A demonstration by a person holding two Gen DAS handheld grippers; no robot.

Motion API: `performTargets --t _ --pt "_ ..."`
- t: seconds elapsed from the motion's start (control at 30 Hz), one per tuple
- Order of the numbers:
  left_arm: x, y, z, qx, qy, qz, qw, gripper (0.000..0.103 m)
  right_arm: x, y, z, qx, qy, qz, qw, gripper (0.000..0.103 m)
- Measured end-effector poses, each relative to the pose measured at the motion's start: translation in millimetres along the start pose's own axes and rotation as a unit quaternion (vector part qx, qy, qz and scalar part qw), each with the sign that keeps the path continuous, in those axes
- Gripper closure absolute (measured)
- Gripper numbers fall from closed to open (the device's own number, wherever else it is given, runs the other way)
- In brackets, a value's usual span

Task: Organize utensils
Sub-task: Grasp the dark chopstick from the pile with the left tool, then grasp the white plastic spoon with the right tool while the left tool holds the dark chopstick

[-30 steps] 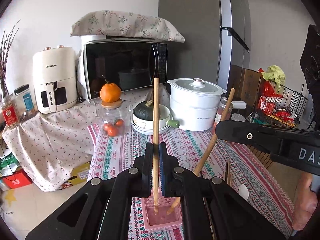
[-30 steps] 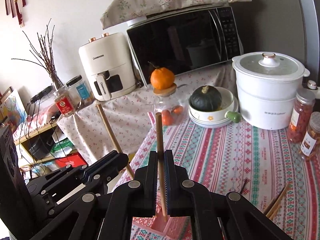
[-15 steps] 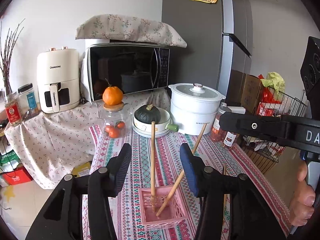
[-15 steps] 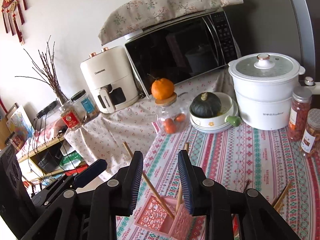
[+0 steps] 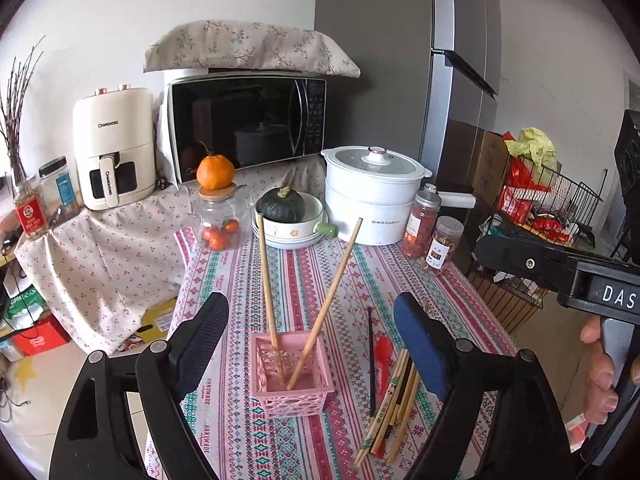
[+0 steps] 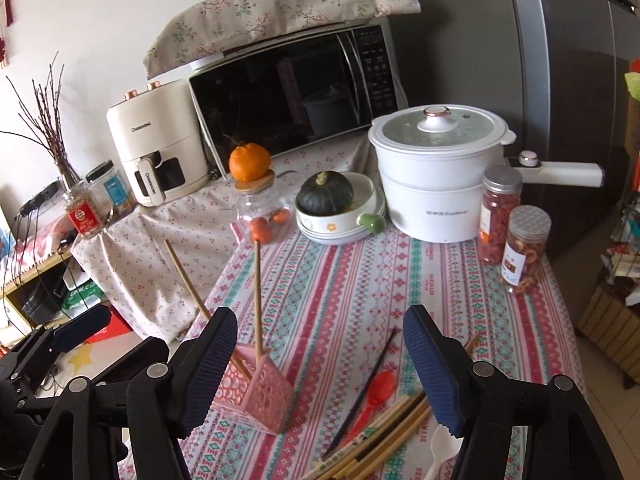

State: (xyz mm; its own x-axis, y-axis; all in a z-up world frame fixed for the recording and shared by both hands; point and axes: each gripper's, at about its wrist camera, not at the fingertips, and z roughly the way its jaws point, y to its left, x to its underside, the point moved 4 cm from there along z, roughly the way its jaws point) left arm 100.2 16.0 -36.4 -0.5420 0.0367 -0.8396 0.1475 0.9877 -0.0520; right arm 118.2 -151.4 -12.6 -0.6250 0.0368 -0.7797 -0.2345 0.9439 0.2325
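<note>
On a table (image 5: 452, 300) covered with a striped patterned cloth, seen from two handheld grippers, a small pink basket (image 5: 294, 376) stands near the front edge. Going from left to right in the left wrist view: the left gripper (image 5: 310, 334) frames the basket with its jaws opening wide and nothing between the pads. Two wooden chopsticks (image 5: 269, 300) stand in the basket, tips down, leaning apart against its walls, so they stay upright and gathered in one holder. Just right of the basket, loose utensils lie flat on the cloth: a dark chopstick (image 5: 371, 360), a red plastic spoon (image 5: 384, 354) and a bundle of chopsticks (image 5: 394, 396), likely waiting to be sorted. At the far right, a hand (image 5: 600, 376) holds the right gripper's handle. In the right wrist view, the right gripper (image 6: 320, 368) hovers above the cloth between basket and pile, its jaws also opening and pinching nothing. At the back, from left, stand an air fryer (image 5: 116, 148), a microwave (image 5: 248, 124) and a white pot (image 5: 374, 196), well apart from the work.
</note>
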Motion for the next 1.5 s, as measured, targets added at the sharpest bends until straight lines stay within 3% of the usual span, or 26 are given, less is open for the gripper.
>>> performTargets --t 0.1,0.33,0.5,0.67,0.7,0.87,0.93,1.07,1.23,1.5 --pt "6.7 -11.5 2.2 0.016 0.018 0.005 0.9997 0.016 9.5 -15.9 -4.4 0.016 0.008 0.008 1.000 0.020" --pt "25.0 -41.0 14.4 0.044 0.065 0.043 0.9960 0.016 32.5 -56.7 -1.8 0.065 0.056 0.037 0.996 0.019" --pt "40.0 -65.0 34.1 0.072 0.115 0.074 0.9880 0.016 52.4 -85.4 11.7 0.091 0.121 0.060 0.987 0.019" --pt "50.7 -91.3 62.1 0.100 0.175 0.080 0.9763 0.017 64.9 -108.0 19.2 0.120 0.151 0.069 0.979 0.019" --pt "53.1 -95.8 68.2 0.096 0.183 0.081 0.9750 0.019 66.3 -112.4 19.9 0.125 0.154 0.070 0.977 0.019" --pt "64.1 -117.0 114.7 0.090 0.235 0.081 0.9645 0.054 71.9 -132.6 25.0 0.140 0.173 0.091 0.971 0.019" --pt "66.6 -122.1 141.2 0.080 0.255 0.069 0.9612 0.062 74.0 -138.8 26.4 0.141 0.178 0.102 0.969 0.019" --pt "67.1 -121.6 198.8 0.033 0.274 0.056 0.9597 0.079 79.5 -149.5 28.8 0.137 0.190 0.125 0.964 0.019" --pt "67.8 -107.8 252.5 -0.001 0.291 0.021 0.9565 0.086 84.2 -155.5 29.3 0.137 0.200 0.132 0.961 0.019" --pt "67.5 -98.0 298.2 -0.038 0.298 0.020 0.9537 0.086 82.3 -154.1 33.3 0.130 0.206 0.123 0.962 0.019"
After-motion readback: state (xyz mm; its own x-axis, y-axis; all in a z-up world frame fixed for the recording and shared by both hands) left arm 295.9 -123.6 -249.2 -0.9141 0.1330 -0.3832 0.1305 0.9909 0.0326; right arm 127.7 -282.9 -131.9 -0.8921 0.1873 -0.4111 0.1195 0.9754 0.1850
